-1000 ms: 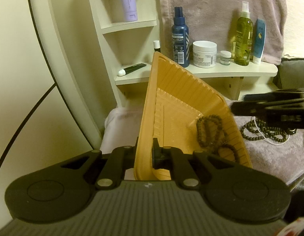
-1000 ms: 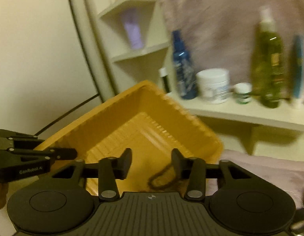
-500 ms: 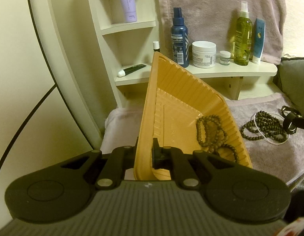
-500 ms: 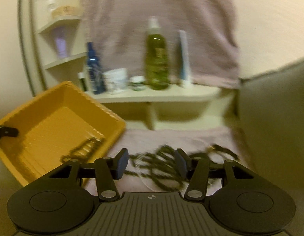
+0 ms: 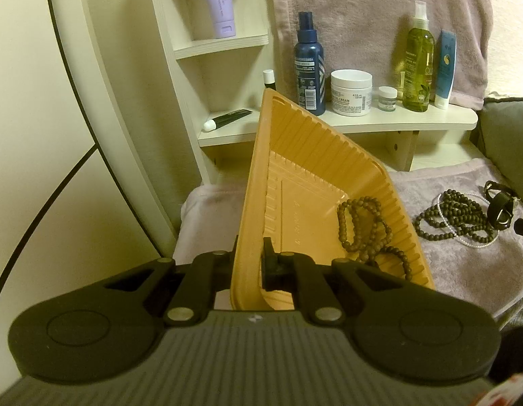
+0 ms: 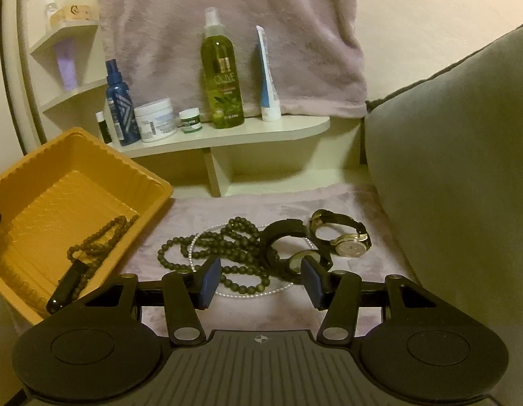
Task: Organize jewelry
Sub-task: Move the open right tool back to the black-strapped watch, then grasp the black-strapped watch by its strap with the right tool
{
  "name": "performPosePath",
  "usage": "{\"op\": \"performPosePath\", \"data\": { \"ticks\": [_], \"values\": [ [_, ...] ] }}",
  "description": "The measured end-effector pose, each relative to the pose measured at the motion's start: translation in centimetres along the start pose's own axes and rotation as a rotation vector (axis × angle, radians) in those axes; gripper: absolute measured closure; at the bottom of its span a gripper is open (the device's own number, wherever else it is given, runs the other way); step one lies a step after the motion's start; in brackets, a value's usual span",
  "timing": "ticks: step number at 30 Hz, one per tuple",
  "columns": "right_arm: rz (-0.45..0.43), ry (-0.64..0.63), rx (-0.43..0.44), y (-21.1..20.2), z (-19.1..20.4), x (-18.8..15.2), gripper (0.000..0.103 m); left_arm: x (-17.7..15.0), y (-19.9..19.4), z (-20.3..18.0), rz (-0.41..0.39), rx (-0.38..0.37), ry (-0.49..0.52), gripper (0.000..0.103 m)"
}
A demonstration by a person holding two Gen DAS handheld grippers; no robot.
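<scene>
The left gripper [image 5: 249, 264] is clamped on the near rim of the orange tray [image 5: 315, 155], which it holds tilted; the left finger is partly hidden behind the tray wall, and the tray's near corner is cut off by the tool body. Inside the tray, ahead and right of the fingers, lies a brown bead string [image 5: 366, 230]; in the right wrist view a dark oblong piece at its near end cannot be identified. The right gripper [image 6: 258, 279] has just been opening, and its jaws stand about half apart with nothing pressed between the blue pads [image 6: 209, 279]; only its black tip shows at the right edge of the left wrist view. Directly ahead of its fingers, on the pink towel [image 6: 346, 199], lies a tangle: a dark bead necklace [image 6: 234, 237], a thin pearl strand [image 6: 193, 247] mostly buried under it, a black watch [image 6: 288, 243] whose face is partly hidden behind the right finger, and beyond it a gold watch [image 6: 346, 240]. To the right a grey cushion [image 6: 464, 169] crowds the pile. Farther ahead, a shelf [image 6: 227, 135] carries a green spray bottle [image 6: 222, 77], a blue bottle [image 6: 119, 101] and a white jar [image 6: 155, 120]; their labels are too small to read.
</scene>
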State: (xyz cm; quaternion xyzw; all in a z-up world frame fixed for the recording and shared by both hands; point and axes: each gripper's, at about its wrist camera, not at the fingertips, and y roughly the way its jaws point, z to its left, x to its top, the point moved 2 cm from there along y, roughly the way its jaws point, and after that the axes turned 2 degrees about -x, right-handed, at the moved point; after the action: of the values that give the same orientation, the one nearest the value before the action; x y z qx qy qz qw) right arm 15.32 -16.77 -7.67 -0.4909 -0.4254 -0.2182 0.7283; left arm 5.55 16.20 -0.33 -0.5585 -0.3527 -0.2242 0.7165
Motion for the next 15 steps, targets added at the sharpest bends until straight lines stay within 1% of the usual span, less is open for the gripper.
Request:
{"op": "performPosePath", "data": {
  "ticks": [5, 10, 15],
  "values": [
    [0.009, -0.009, -0.021, 0.9, 0.1, -0.1, 0.050, 0.0, 0.0, 0.0, 0.000, 0.000, 0.000, 0.096],
    [0.012, -0.063, -0.069, 1.8, -0.2, -0.1, 0.050, 0.0, 0.0, 0.0, 0.000, 0.000, 0.001, 0.096],
    [0.019, -0.072, -0.036, 2.7, -0.4, 0.2, 0.050, 0.0, 0.0, 0.0, 0.001, 0.001, 0.002, 0.096]
  ]
}}
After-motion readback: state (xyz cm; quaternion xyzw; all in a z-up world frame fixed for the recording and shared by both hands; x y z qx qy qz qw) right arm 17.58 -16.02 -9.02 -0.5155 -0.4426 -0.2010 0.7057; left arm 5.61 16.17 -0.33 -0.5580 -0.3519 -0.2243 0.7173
